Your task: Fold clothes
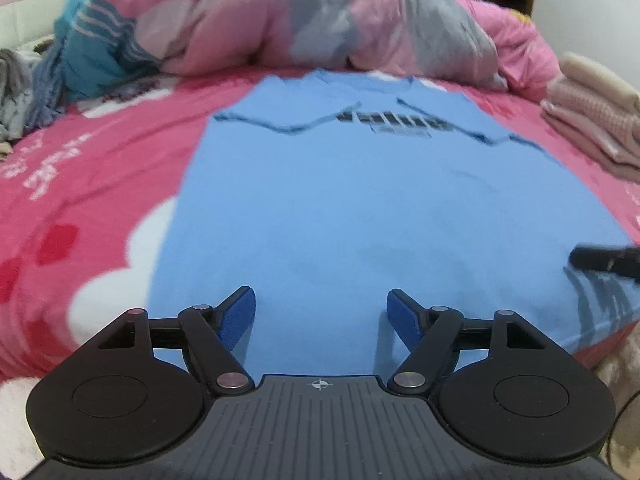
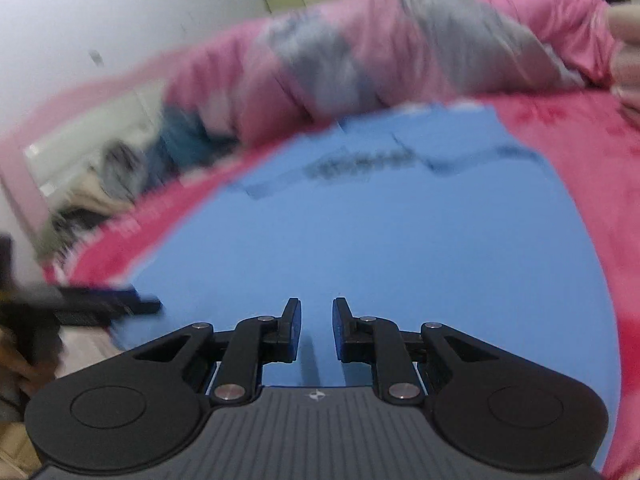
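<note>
The blue T-shirt (image 1: pixel 360 208) lies flat on the pink bedsheet (image 1: pixel 80 184), both sleeves already folded in across its chest; the bottom-to-top fold is still left, I judge. Its lower hem lies just under both claws. The left gripper (image 1: pixel 320 304) gapes wide over the shirt, holding nothing. The right gripper (image 2: pixel 317 316) is nearly pinched, a narrow gap showing, no cloth visibly caught.

We see the blue T-shirt (image 1: pixel 360 208) lying flat on the pink bedsheet (image 1: pixel 100 184), open above. A bunched quilt (image 1: pixel 280 20) blocks the far side, loose clothes (image 1: pixel 80 60) crowd the left, and folded garments (image 1: pixel 592 116) stack on the right.
</note>
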### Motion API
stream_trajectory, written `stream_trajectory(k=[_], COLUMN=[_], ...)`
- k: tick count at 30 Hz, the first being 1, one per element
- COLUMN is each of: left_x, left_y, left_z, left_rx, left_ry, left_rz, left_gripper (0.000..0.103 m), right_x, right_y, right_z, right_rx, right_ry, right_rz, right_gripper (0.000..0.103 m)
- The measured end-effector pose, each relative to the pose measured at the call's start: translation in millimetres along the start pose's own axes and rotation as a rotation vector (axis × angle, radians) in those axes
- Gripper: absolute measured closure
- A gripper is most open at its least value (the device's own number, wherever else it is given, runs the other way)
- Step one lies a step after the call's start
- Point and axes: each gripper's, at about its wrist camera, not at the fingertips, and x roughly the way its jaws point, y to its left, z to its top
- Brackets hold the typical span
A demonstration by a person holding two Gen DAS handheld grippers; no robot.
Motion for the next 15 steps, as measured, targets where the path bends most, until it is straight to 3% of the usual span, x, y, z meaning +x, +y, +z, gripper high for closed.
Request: stream_trajectory(k=[4, 8, 12, 15], left_x=[5, 3, -6, -1], left_y=[-5, -7, -9, -9], left_z=[1, 3, 11, 17], left_rx=[0.013, 0.024, 0.043, 0.036], left_ry=[0.0, -0.003, -0.078, -0.093], left_rz=[0.006, 0.021, 0.03, 0.028], left_gripper=[0.008, 0.006, 0.004, 0.004], right_x=[-12, -18, -23, -7], right_y=[-3, -4, -3, -6], right_z=[-8, 4, 20, 23], right_rx=[-0.002, 0.009, -0.005, -0.016], right_ry=[0.007, -0.041, -0.137, -0.151], right_rz=[0.022, 0.012, -0.027, -0.071], right_gripper=[0.085, 0.085, 0.085, 0.085])
